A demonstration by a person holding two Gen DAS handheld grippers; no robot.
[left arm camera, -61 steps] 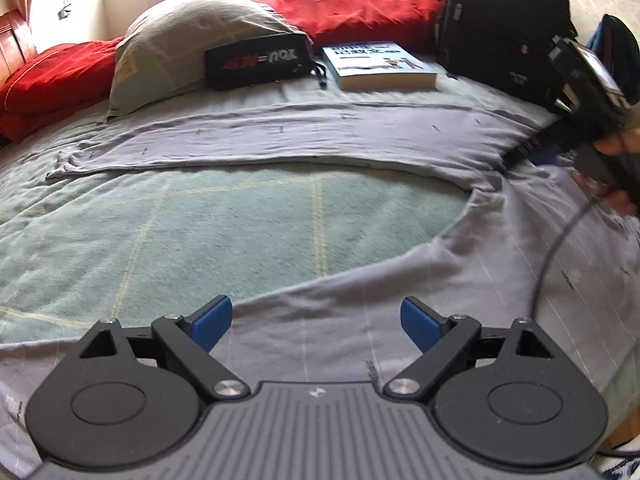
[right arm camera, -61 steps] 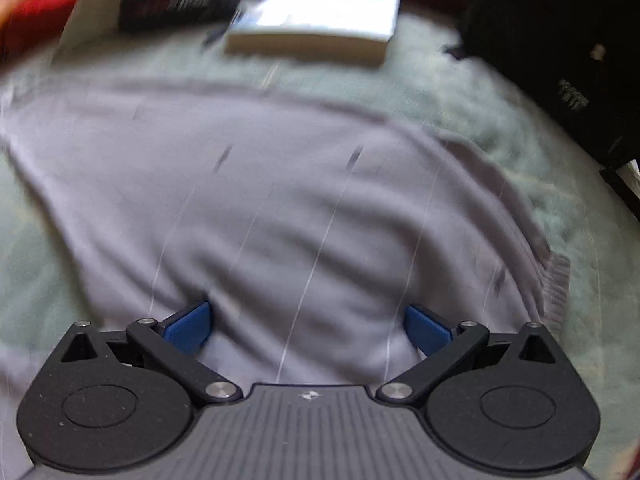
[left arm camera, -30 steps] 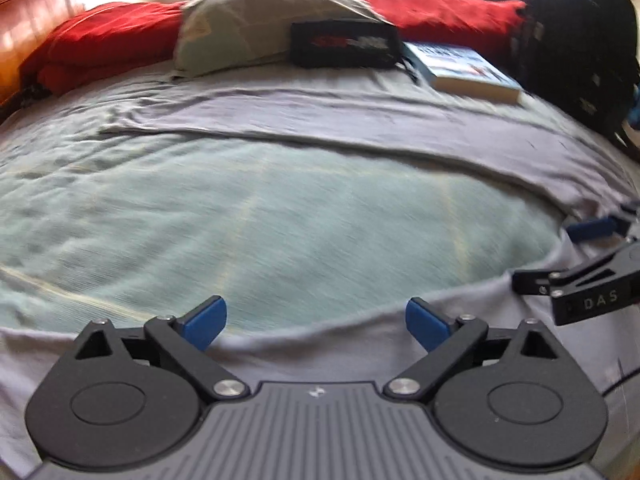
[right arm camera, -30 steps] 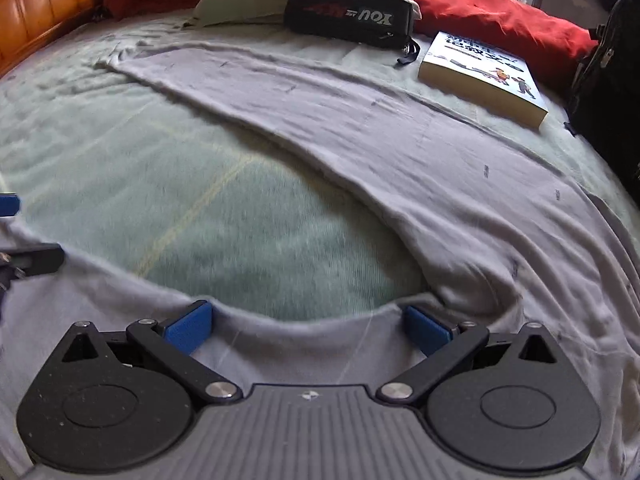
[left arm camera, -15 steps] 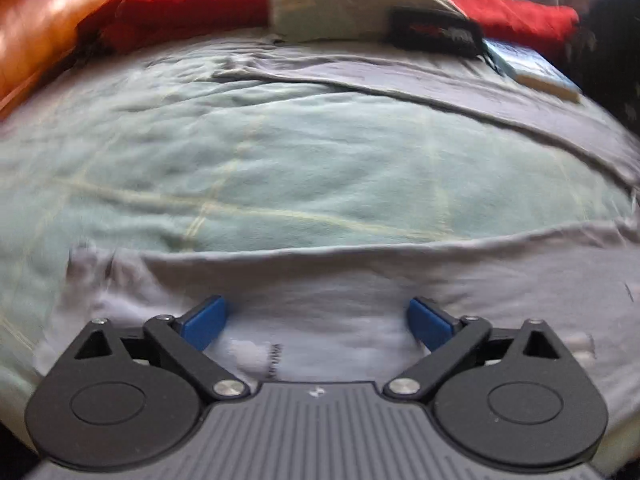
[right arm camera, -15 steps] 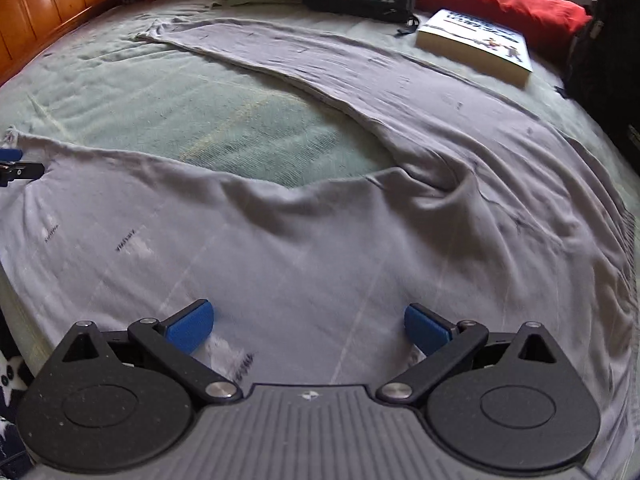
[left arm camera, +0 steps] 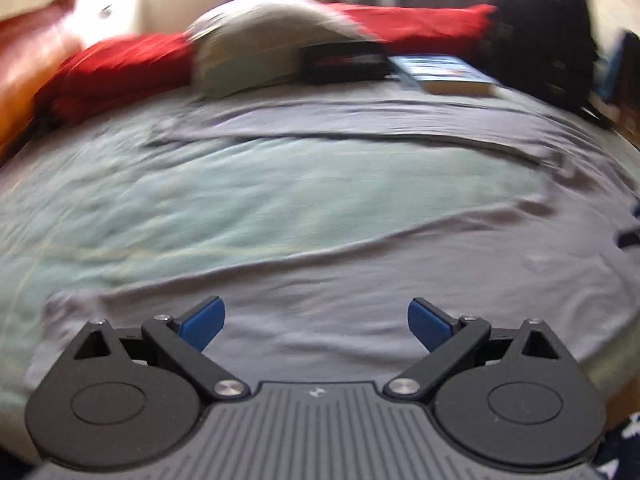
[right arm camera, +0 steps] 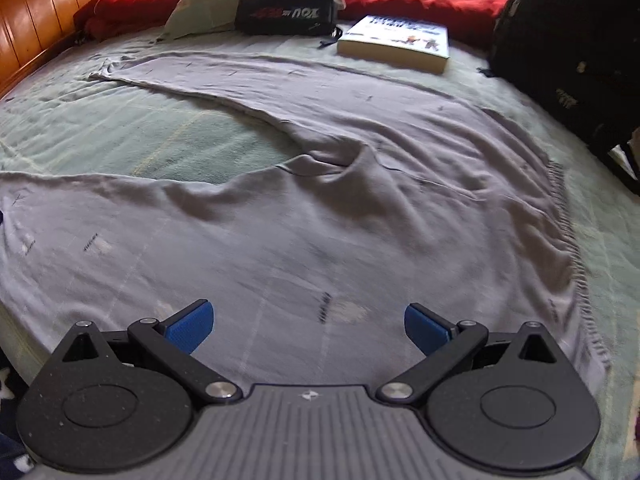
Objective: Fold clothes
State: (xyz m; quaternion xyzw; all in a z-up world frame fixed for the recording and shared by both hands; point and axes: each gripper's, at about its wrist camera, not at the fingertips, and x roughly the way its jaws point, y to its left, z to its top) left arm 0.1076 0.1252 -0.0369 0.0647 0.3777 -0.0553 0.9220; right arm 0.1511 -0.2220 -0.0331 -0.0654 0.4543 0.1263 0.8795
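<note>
Trousers (right arm camera: pixel 328 216) of thin grey cloth lie spread on the bed (right arm camera: pixel 120 136); one leg runs along the far side near the book (right arm camera: pixel 394 42), the other runs along the near edge, and green blanket shows in the gap between them; the waist end with its ribbed band sits on the right. Spread flat like this, the legs look ready for one to be laid over the other, though whether that fold comes next cannot be told from one look. The left tool (left arm camera: pixel 316 320) hangs over the near leg with its blue tips wide apart and nothing between them; the right tool (right arm camera: pixel 308 322) hangs over the seat of the trousers, tips also wide apart and holding nothing; both seem placed low and close so an edge can be pinched. The left view is smeared, so the pillow (left arm camera: pixel 256 44) and the black bag (left arm camera: pixel 544 28) look fuzzy; the near edge of the cloth is hidden under both tools; the writing on the black case (right arm camera: pixel 286 14) cannot be read.
</note>
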